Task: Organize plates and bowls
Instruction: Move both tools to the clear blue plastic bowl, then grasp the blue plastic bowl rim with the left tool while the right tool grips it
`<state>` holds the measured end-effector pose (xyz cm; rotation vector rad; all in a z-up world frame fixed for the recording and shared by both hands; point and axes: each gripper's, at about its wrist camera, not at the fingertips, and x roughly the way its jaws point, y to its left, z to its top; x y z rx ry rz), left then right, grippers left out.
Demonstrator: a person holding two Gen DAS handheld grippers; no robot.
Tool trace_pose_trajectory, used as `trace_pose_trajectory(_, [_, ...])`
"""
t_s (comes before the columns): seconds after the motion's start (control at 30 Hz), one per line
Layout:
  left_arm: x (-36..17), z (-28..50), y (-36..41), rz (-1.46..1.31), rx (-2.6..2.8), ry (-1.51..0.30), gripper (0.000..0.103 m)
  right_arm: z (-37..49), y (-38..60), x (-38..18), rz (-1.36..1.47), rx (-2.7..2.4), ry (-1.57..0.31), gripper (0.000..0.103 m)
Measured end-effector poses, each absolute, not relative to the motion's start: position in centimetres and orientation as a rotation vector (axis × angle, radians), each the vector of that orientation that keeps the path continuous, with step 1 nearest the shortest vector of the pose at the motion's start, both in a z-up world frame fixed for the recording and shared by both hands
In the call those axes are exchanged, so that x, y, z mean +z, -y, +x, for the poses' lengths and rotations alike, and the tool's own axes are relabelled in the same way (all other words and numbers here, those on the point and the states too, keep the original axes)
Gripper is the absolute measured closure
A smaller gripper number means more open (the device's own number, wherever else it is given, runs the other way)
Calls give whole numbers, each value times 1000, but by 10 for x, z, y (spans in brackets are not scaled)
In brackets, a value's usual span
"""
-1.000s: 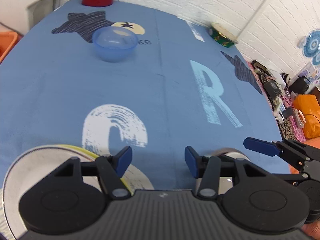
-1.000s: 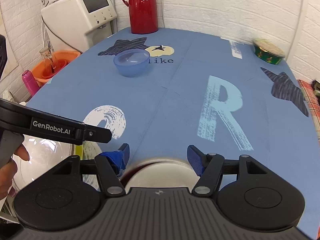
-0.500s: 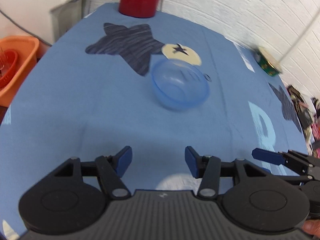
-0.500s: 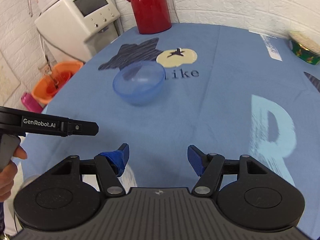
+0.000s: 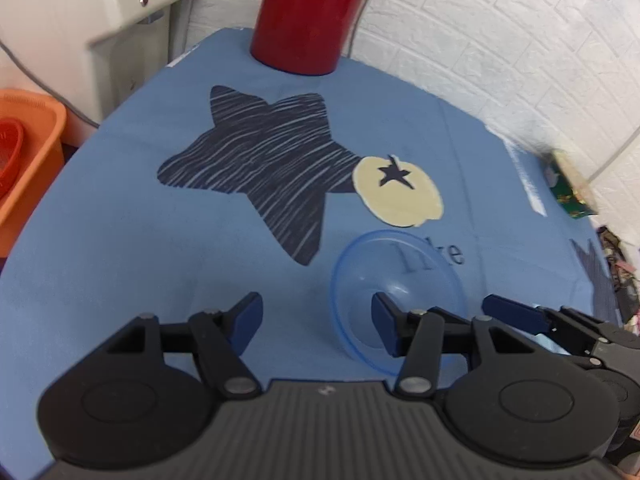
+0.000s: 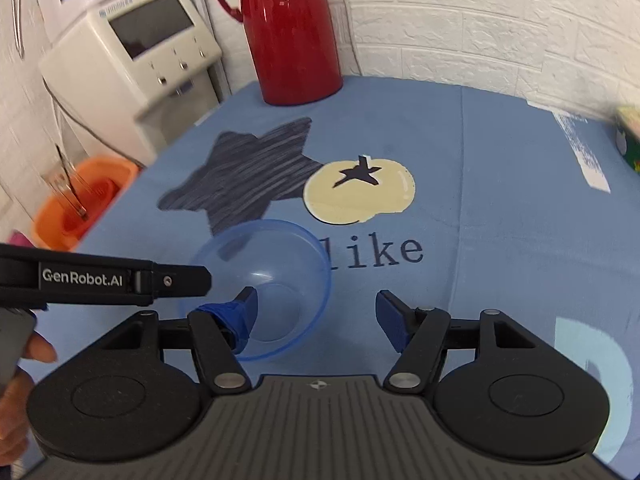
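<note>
A clear blue plastic bowl (image 5: 400, 280) (image 6: 276, 272) stands upright on the blue tablecloth beside the printed word "like". My left gripper (image 5: 316, 326) is open, and its right fingertip sits over the bowl's left rim. My right gripper (image 6: 316, 318) is open too, with its left fingertip over the bowl's near side. Neither gripper holds anything. The right gripper's fingers (image 5: 516, 314) show at the right of the left wrist view, and the left gripper's body (image 6: 104, 278) crosses the left of the right wrist view.
A tall red thermos jug (image 5: 308, 16) (image 6: 292, 36) stands at the table's far edge. A white appliance (image 6: 136, 60) and an orange basin (image 6: 84, 204) are off the table's left side. A green container (image 5: 572, 184) sits at the far right. A hand (image 6: 24, 376) holds the left gripper.
Both grippers moved forward across the table to the blue bowl, which now sits right at their fingertips. The plates seen near the front edge a second ago are out of view.
</note>
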<state>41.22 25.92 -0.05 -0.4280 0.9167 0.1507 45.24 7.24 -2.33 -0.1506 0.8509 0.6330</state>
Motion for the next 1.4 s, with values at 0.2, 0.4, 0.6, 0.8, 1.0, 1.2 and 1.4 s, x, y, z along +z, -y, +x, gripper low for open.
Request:
trace_pose_trajectory(0.2, [-19,429,-267,-420,163,-946,50,460,-83,-41,-201,653,-873,52])
trace_pose_trajectory(0.4, [-22,443,-258,-383,129,-960,50,460,-94,-44,-231,683,-878,52])
trace_pose_trajectory(0.6, [-24,447,-254,-340,124,-940,50,462,-93,-42,-236,708,-850,54])
trace_pose_trajectory(0.8, [-24,451,-252,-325,133,-932,50,464,-104,-49,-270,742,-854,56])
trace_pose_trajectory(1.0, [-25,453,-245,-287,121,-933,52,459,-107,-48,-237,775,-866,54])
trace_pose_trajectory(1.2, [-22,444,-240,-349,-3,-986,78,443,-114,-44,-260,740,-871,51])
trace_pose_trajectory(1.4, [-20,428,-232,-394,-66,-1043,78,421,-100,-31,-258,715,-871,51])
